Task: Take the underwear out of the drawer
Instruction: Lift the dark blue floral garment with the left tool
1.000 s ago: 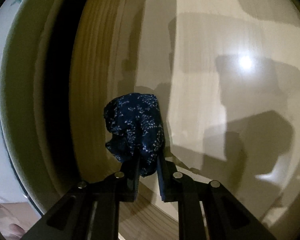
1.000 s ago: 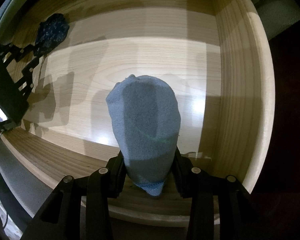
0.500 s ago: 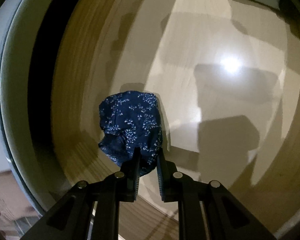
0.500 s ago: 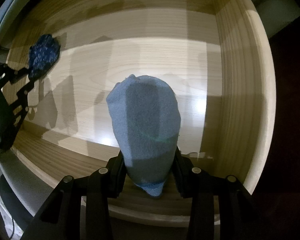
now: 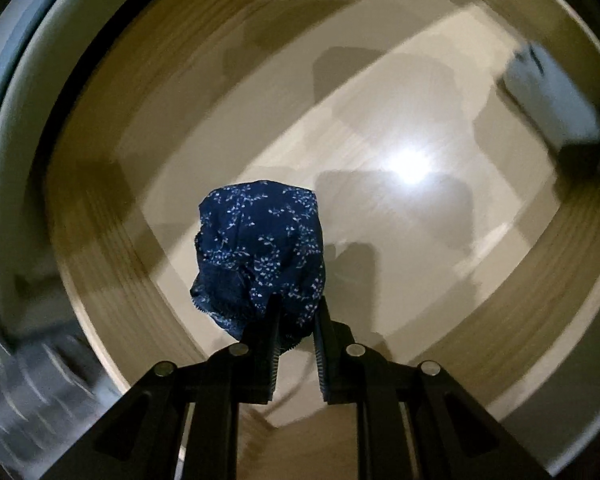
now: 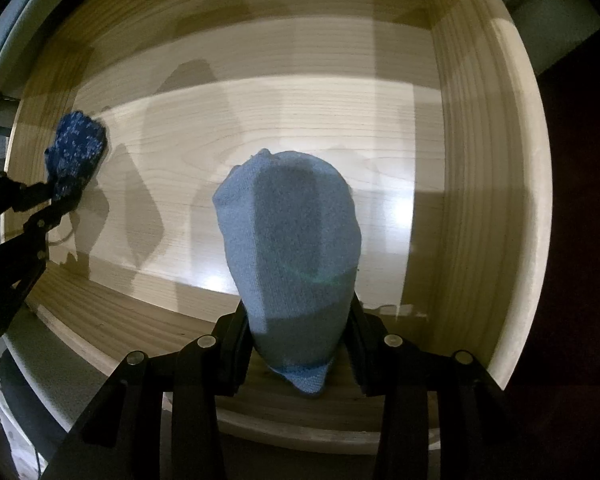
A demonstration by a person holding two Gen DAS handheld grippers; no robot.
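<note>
My left gripper [image 5: 296, 312] is shut on a bunched navy floral underwear [image 5: 260, 248], which hangs above the pale wooden drawer floor [image 5: 380, 112]. From the right wrist view the same navy bundle [image 6: 76, 152] shows at the far left, pinched by the left gripper [image 6: 60, 196]. My right gripper [image 6: 298, 320] is shut on a rolled light-blue knitted underwear [image 6: 292, 240], held upright over the drawer's front right part. Both bundles are off the drawer floor [image 6: 300, 120].
The drawer's wooden walls ring both views, with the right wall [image 6: 484, 160] and front wall [image 6: 120, 320] close to my right gripper. A pale grey cabinet edge [image 5: 16, 128] runs along the left. A blurred grey-blue shape [image 5: 552, 96] sits at the upper right.
My left gripper rose and rolled with the navy bundle, so the drawer swings round in its view. In the right wrist view that bundle slid down the left side. The right gripper kept still.
</note>
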